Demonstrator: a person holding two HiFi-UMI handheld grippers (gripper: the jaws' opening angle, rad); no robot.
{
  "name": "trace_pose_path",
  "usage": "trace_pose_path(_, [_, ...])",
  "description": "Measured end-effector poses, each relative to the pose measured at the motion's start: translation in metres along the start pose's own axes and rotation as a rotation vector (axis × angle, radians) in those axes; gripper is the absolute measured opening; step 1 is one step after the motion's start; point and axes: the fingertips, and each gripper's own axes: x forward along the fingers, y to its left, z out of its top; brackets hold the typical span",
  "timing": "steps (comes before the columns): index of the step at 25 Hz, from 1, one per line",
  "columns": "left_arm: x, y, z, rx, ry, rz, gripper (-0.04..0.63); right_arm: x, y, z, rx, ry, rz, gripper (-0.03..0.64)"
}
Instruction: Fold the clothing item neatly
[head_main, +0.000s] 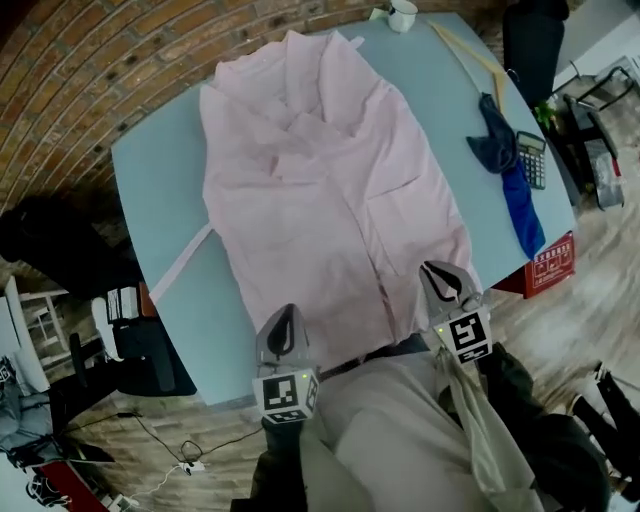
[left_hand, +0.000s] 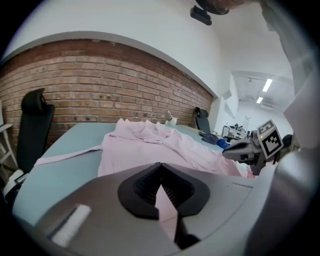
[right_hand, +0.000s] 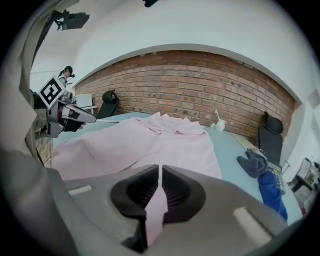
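A pale pink coat lies spread flat on the light blue table, collar at the far end and hem toward me. My left gripper is at the hem's near left corner, shut on a fold of pink cloth that shows between its jaws in the left gripper view. At the hem's near right corner my right gripper is likewise shut on the pink cloth. A pink belt strip trails off the coat's left side.
On the table's right side lie a dark blue cloth, a calculator and a wooden stick. A white cup stands at the far edge. A red box sits by the right corner, and black chairs stand around.
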Motion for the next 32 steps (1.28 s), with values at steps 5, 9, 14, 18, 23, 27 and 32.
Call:
trace_pose_path(5, [-0.042,-0.022,-0.026,-0.108,-0.023,0.204,0.008,-0.035,-0.012,-0.034,0.062,0.008,-0.004,0.003])
trace_pose_path(9, [-0.089,-0.012,-0.07,-0.226,-0.018,0.422,0.008,-0.081,-0.048,-0.083,0.112,0.05,-0.03,0.016])
trace_pose_path(14, [-0.123,0.012,-0.123,-0.336,0.048,0.511,0.105,-0.099,-0.074,-0.133,0.185,0.132,-0.025,0.131])
trace_pose_path(18, [-0.13,0.011,-0.159,-0.406,0.088,0.502,0.262,-0.091,-0.067,-0.162,0.195,0.203,0.033,0.21])
trace_pose_path(23, [-0.125,-0.011,-0.21,-0.445,0.125,0.393,0.285,-0.099,-0.055,-0.193,0.231,0.219,0.119,0.21])
trace_pose_path(27, [-0.111,-0.006,-0.226,-0.472,0.12,0.333,0.351,-0.091,-0.053,-0.215,0.264,0.242,0.206,0.21])
trace_pose_path(32, [-0.106,0.014,-0.237,-0.443,0.146,0.303,0.477,-0.067,-0.035,-0.231,0.262,0.295,0.309,0.21])
